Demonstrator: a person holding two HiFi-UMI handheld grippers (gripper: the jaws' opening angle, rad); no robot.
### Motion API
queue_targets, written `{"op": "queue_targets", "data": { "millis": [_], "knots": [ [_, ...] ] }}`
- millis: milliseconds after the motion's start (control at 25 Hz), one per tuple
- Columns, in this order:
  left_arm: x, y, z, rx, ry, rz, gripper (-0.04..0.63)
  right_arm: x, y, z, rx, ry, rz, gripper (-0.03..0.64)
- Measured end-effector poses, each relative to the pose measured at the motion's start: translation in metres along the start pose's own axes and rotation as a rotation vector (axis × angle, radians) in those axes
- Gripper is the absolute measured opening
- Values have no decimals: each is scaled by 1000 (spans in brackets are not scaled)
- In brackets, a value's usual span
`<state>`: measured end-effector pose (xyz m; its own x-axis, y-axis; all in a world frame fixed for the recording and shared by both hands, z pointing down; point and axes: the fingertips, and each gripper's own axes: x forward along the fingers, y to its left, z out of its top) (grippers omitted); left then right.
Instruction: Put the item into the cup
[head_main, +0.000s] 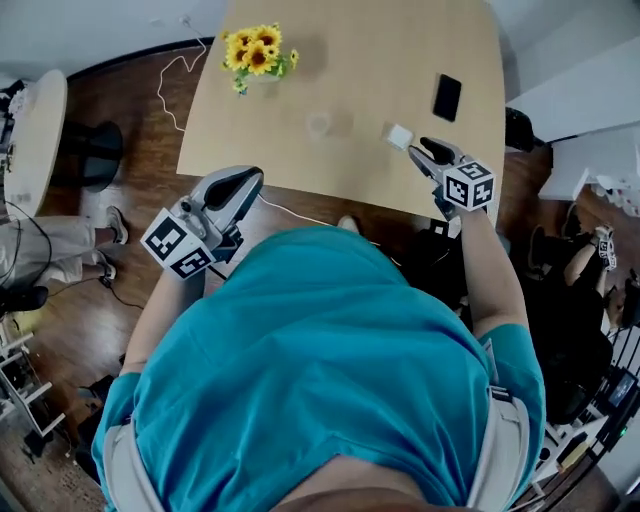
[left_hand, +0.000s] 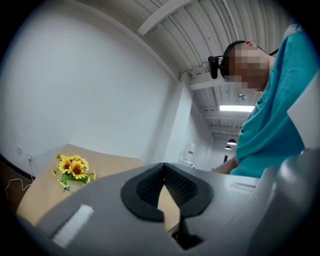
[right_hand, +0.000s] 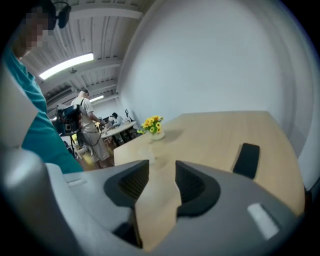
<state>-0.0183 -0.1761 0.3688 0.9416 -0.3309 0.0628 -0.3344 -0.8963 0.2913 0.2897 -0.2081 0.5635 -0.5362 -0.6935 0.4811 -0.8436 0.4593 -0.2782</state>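
A clear cup (head_main: 320, 124) stands in the middle of the light wooden table (head_main: 350, 60). To its right lies a small white item (head_main: 399, 136) on the tabletop. My right gripper (head_main: 428, 150) points at that item from just behind it, near the table's front right edge. In the right gripper view its jaws (right_hand: 162, 170) stand open with only bare table between the pads, and the item is hidden there. My left gripper (head_main: 250, 180) hovers past the table's front left edge, its jaws (left_hand: 164, 167) shut at the tips on nothing.
A pot of sunflowers (head_main: 258, 52) stands at the table's far left. A black phone (head_main: 447, 97) lies at the far right, also in the right gripper view (right_hand: 246, 160). A white cable (head_main: 170, 90) runs over the wooden floor at the left. Another person (right_hand: 85, 125) stands off to the left.
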Motion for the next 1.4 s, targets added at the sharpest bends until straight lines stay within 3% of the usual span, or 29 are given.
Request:
{"op": "queue_targets", "data": {
  "millis": [240, 360, 520, 720, 760, 1040, 1400],
  "knots": [
    [43, 12, -9, -47, 38, 52, 2, 68, -76, -39, -99, 273, 41, 160],
    [48, 22, -14, -54, 75, 51, 3, 92, -85, -61, -111, 389, 75, 213],
    [47, 38, -22, -83, 102, 27, 3, 108, -93, -82, -92, 492, 91, 221],
    [42, 55, -25, -106, 114, -11, 2, 110, -96, -85, -62, 505, 75, 194],
    [40, 58, -25, -109, 113, -14, 3, 111, -93, -85, -74, 513, 79, 152],
    [26, 71, -30, -131, 94, -6, 2, 109, -84, -77, -197, 515, 46, 43],
    [12, 74, -22, -147, 39, 10, 2, 111, -5, 23, -291, 273, 48, 21]
  ]
}}
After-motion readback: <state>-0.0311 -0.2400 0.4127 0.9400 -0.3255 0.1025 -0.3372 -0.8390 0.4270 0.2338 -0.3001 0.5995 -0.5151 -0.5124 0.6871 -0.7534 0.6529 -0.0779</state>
